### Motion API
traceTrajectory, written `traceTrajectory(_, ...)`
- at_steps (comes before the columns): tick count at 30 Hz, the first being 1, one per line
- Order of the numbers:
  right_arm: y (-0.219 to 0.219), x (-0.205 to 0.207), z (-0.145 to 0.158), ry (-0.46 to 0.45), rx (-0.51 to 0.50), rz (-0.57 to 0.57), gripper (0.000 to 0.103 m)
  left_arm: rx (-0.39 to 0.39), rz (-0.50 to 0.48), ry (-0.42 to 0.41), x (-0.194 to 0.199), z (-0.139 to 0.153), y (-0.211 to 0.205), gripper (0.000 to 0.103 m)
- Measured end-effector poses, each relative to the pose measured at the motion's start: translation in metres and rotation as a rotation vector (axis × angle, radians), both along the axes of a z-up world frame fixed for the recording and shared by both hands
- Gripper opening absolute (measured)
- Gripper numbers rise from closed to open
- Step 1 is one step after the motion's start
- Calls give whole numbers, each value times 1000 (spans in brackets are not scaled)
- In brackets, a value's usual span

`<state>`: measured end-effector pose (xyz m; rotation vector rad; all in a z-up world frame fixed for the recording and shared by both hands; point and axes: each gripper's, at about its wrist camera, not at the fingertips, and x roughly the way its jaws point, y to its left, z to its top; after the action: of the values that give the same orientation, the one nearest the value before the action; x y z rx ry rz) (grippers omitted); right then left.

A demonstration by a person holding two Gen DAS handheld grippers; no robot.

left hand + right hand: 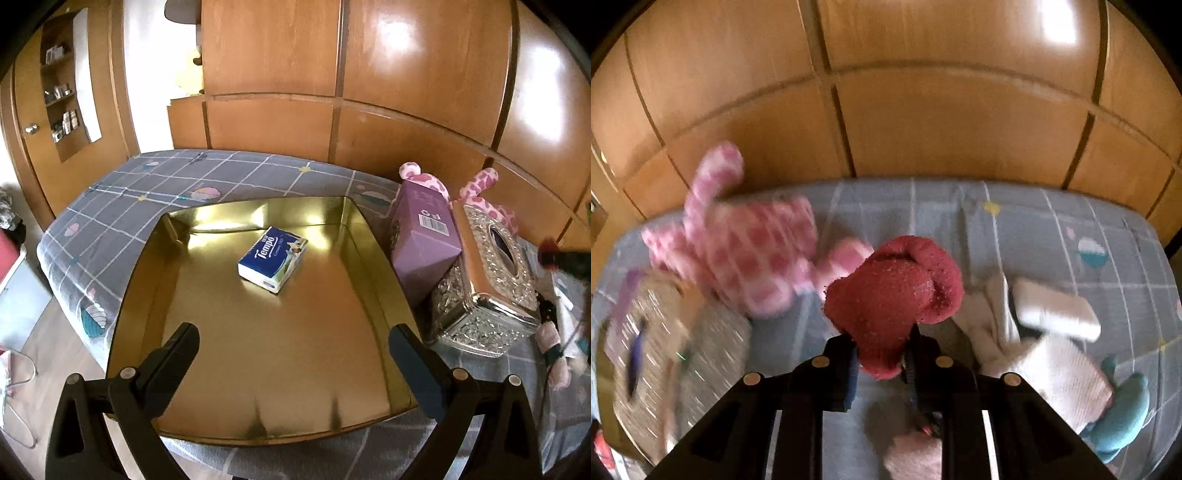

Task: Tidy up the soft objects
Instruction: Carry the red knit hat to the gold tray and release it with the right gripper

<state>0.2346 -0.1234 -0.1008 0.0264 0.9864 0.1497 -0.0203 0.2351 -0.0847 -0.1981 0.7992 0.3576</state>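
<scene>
1. Between my right gripper's fingers I see a red sock pinched tight, held above the bed.
2. Over the gold tray, my left gripper has its fingers spread wide, holding nothing.
3. A tissue pack lies alone mid-tray, with bare floor all round it.
4. Beside the tray's right wall stand a purple box and a silver tissue box.

Left gripper: jaws spread wide, nothing between them, angled downward. Right gripper: jaws clamped on a red sock, angled downward.
</scene>
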Motion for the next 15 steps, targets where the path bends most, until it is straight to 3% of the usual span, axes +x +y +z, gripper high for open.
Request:
traceTrajectory(10,110,8,79,-167,17,193,20,-9,31,-26,-14,3,11,103)
traceTrajectory(15,172,4,89,-200,26,326,20,-2,74,-34,-22,5,23,103)
